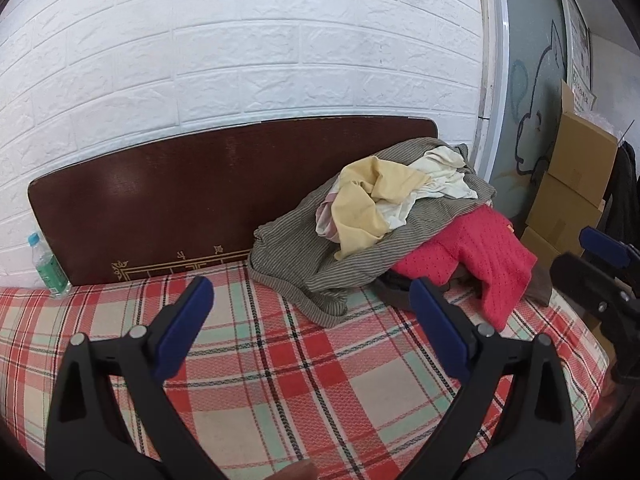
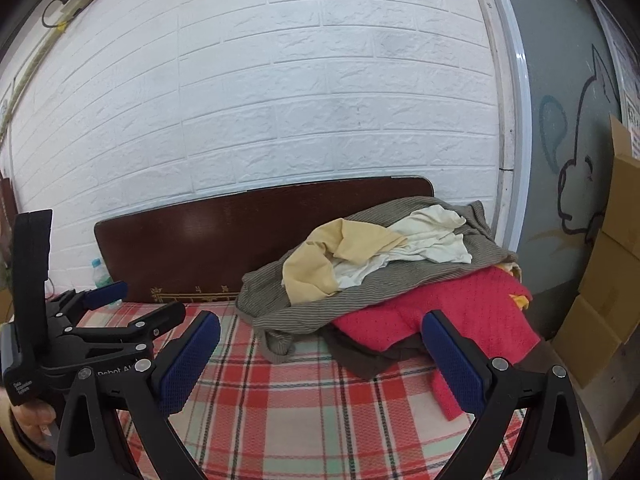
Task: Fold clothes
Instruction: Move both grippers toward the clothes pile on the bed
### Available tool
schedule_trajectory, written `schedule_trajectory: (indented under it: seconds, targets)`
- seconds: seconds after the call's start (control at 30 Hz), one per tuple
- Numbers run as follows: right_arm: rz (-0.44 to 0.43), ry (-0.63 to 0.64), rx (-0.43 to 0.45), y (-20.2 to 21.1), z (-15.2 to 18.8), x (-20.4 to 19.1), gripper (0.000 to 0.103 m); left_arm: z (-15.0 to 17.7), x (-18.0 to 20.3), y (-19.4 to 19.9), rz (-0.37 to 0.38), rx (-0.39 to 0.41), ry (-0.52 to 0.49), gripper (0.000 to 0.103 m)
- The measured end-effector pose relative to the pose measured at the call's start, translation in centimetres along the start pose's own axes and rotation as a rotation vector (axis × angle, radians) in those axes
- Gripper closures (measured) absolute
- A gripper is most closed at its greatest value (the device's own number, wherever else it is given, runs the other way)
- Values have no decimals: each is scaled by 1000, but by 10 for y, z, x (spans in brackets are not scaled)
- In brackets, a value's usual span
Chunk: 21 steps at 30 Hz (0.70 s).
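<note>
A heap of clothes lies at the far right of a plaid bed: a grey striped garment, a yellow cloth, a cream cloth and a red knit over something dark brown. My left gripper is open above the bedspread, short of the heap. My right gripper is open too, with its right finger in front of the red knit. Neither holds anything.
A dark wooden headboard leans on a white brick wall. A water bottle stands at its left end. Cardboard boxes are stacked beyond the bed's right side. A hand grips the left tool.
</note>
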State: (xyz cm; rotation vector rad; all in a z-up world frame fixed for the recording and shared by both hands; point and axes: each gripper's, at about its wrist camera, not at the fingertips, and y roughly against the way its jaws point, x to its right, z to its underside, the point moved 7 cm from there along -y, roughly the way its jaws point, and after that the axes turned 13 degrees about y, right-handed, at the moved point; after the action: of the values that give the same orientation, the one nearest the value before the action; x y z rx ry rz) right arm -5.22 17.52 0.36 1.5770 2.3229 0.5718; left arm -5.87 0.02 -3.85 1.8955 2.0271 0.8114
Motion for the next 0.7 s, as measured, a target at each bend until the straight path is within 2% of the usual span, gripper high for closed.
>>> schedule_trajectory:
  seconds: [0.1,0.2,0.4,0.7]
  targets:
    - [23,-19,-11,-13,7,16,0,-3,4,-7,-3,0,-13,4]
    - [67,36,6,-21,25,9,0,-5,8,-14,-6,0,-27,4]
    - [66,42,-11,-38,30,17,0,-10,17,-29,-12,1,-52,4]
    - [66,28,-7,-46,43,24,0,9,25,-47,-2,-12,-32,4]
